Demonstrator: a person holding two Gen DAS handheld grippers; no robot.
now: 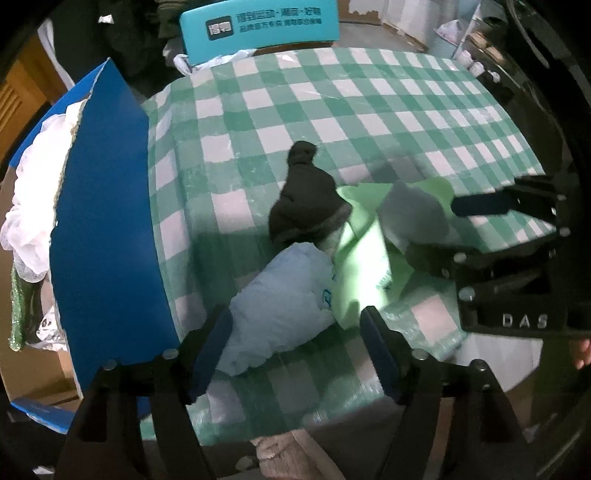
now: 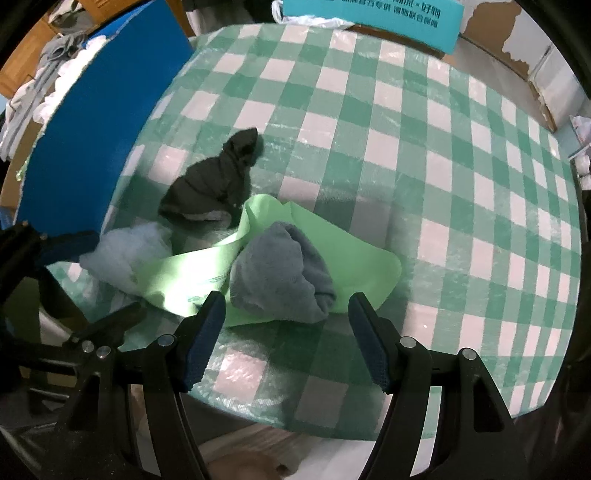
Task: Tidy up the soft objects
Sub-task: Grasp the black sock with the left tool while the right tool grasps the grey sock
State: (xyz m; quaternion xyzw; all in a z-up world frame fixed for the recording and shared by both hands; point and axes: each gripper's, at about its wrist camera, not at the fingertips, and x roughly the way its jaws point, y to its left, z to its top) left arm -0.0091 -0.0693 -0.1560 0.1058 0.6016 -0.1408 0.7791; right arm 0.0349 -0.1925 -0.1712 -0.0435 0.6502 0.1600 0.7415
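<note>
Several soft items lie bunched near the front of a green-checked table (image 1: pixel 332 103): a dark sock-like cloth (image 1: pixel 306 192) (image 2: pixel 218 181), a pale blue crumpled bag (image 1: pixel 280 310) (image 2: pixel 125 258), a light green sheet (image 1: pixel 365 251) (image 2: pixel 207 273) and a grey towel (image 1: pixel 410 214) (image 2: pixel 280 273) on top of it. My left gripper (image 1: pixel 295 350) is open, its fingers on either side of the pale blue bag's near end. My right gripper (image 2: pixel 286 336) is open just in front of the grey towel; it also shows in the left wrist view (image 1: pixel 454 229).
A blue cardboard box (image 1: pixel 107 229) (image 2: pixel 92 122) stands at the table's left edge with white bags and clothes inside. A teal sign (image 1: pixel 258 26) stands behind the table. Cartons line the back right.
</note>
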